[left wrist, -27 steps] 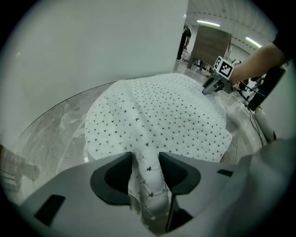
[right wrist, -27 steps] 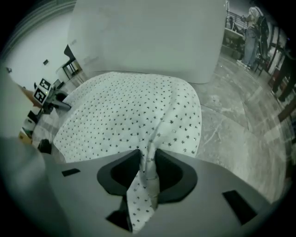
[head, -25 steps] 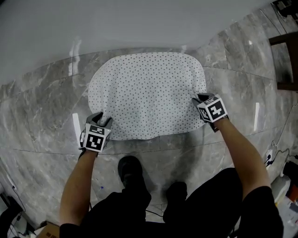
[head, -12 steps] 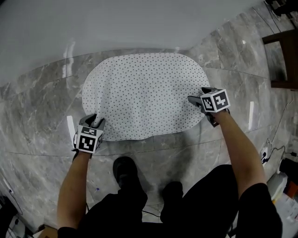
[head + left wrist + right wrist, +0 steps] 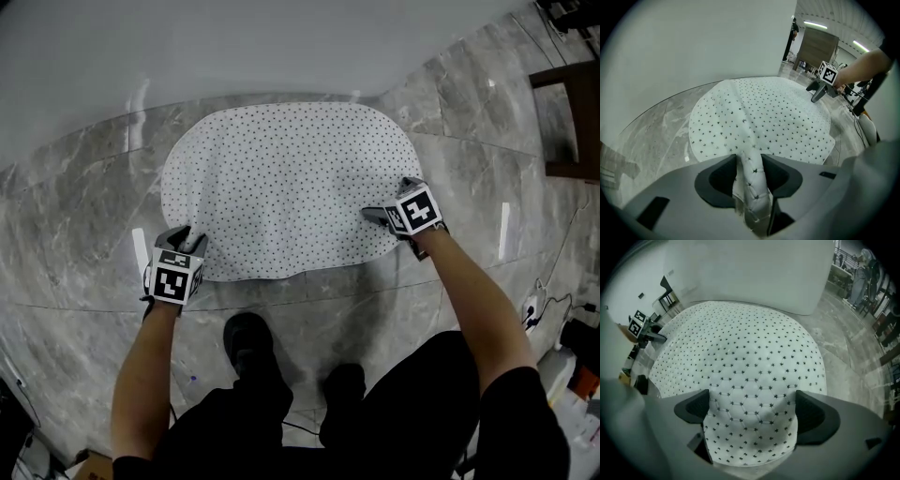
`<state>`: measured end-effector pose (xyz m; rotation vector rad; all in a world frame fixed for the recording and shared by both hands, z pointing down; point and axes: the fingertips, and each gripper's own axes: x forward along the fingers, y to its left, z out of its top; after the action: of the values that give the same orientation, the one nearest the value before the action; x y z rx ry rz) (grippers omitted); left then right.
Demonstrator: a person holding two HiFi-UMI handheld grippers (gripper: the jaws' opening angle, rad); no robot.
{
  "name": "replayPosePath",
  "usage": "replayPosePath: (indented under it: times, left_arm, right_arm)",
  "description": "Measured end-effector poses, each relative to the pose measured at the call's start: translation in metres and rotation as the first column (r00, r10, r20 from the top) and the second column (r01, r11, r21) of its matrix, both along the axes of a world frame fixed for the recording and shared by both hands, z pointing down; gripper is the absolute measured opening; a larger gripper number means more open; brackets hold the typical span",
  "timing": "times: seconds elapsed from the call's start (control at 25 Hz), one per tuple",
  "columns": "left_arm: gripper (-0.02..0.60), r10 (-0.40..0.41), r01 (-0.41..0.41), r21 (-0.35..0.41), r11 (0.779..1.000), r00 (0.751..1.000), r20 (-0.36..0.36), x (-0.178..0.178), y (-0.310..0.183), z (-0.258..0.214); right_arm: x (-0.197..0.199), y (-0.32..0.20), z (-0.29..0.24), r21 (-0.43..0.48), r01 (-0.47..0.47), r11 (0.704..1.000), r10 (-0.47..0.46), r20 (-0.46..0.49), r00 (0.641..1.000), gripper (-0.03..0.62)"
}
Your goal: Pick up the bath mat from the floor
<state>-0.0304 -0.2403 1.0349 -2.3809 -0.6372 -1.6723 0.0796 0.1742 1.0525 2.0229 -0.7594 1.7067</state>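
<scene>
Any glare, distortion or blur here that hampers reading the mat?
Head view: sharp and evenly lit, though light streaks glare off the glossy floor either side of the bath mat. Left gripper view: strong fisheye bending, dark corners, mat pattern crisp. Right gripper view: same dark corners, stars on the mat clear throughout.

The white quilted cloth bath mat (image 5: 281,178) looks soft and matt, stitched in hexagons and printed with small dark stars. The grey veined stone floor (image 5: 84,225) is smooth and glossy with glare streaks; the left gripper (image 5: 750,180) and right gripper (image 5: 752,420) show matt grey plastic
</scene>
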Motion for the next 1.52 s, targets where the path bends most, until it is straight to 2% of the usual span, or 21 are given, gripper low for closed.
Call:
replayPosePath:
  times: [0.08, 0.16, 0.28, 0.32, 0.36, 0.4, 0.68, 0.8, 0.88, 1.0, 1.16, 1.52]
  left_arm:
    - [0.169, 0.002, -0.002, -0.002, 1.0, 1.0, 0.002, 0.001, 0.0, 0.0]
    - [0.169, 0.005, -0.005, -0.005, 1.0, 1.0, -0.003, 0.002, 0.0, -0.001]
    - [0.169, 0.0, 0.0, -0.006, 1.0, 1.0, -0.009, 0.002, 0.0, -0.001]
    - [0.169, -0.001, 0.001, -0.007, 1.0, 1.0, -0.01, 0.002, 0.0, -0.001]
    - [0.169, -0.003, 0.003, -0.007, 1.0, 1.0, -0.011, 0.002, 0.0, 0.0]
    - [0.169, -0.004, 0.003, -0.008, 1.0, 1.0, -0.013, 0.002, 0.0, 0.0]
    - [0.154, -0.028, 0.027, -0.015, 1.0, 0.999, -0.036, 0.003, 0.0, -0.005]
    - [0.061, -0.044, 0.043, -0.025, 0.999, 0.997, -0.06, 0.006, -0.001, -0.011]
    - [0.054, -0.055, 0.053, -0.036, 0.998, 0.996, -0.064, 0.006, 0.0, -0.014]
    - [0.043, -0.059, 0.056, -0.046, 0.997, 0.995, -0.075, 0.007, 0.002, -0.02]
    - [0.04, -0.077, 0.071, -0.064, 0.995, 0.992, -0.104, 0.008, 0.004, -0.03]
    - [0.037, -0.122, 0.107, -0.098, 0.989, 0.978, -0.168, 0.014, 0.01, -0.055]
  right_arm:
    - [-0.001, -0.002, -0.002, 0.001, 0.01, 1.0, -0.01, -0.01, 1.0, 0.566]
    - [-0.005, -0.012, -0.004, 0.019, 0.063, 0.998, -0.062, -0.016, 0.998, 0.511]
    - [-0.019, -0.038, -0.009, 0.049, 0.189, 0.981, -0.189, -0.022, 0.982, 0.313]
    - [-0.023, -0.048, -0.01, 0.06, 0.208, 0.976, -0.207, -0.023, 0.978, 0.23]
    - [-0.027, -0.056, -0.011, 0.065, 0.209, 0.976, -0.208, -0.025, 0.978, 0.111]
    - [-0.028, -0.061, -0.01, 0.062, 0.203, 0.977, -0.202, -0.024, 0.979, 0.093]
    - [-0.018, -0.054, -0.022, 0.153, 0.069, 0.986, -0.077, 0.051, 0.996, 0.046]
    - [-0.017, -0.055, -0.026, 0.211, 0.02, 0.977, -0.038, 0.079, 0.996, 0.043]
    - [-0.017, -0.056, -0.027, 0.237, 0.001, 0.971, -0.023, 0.092, 0.996, 0.04]
    - [-0.016, -0.055, -0.035, 0.244, 0.006, 0.97, -0.027, 0.084, 0.996, 0.037]
    - [-0.015, -0.061, -0.052, 0.304, 0.003, 0.953, -0.031, 0.087, 0.996, 0.038]
    - [-0.02, -0.073, -0.073, 0.348, 0.08, 0.934, -0.112, 0.072, 0.991, 0.037]
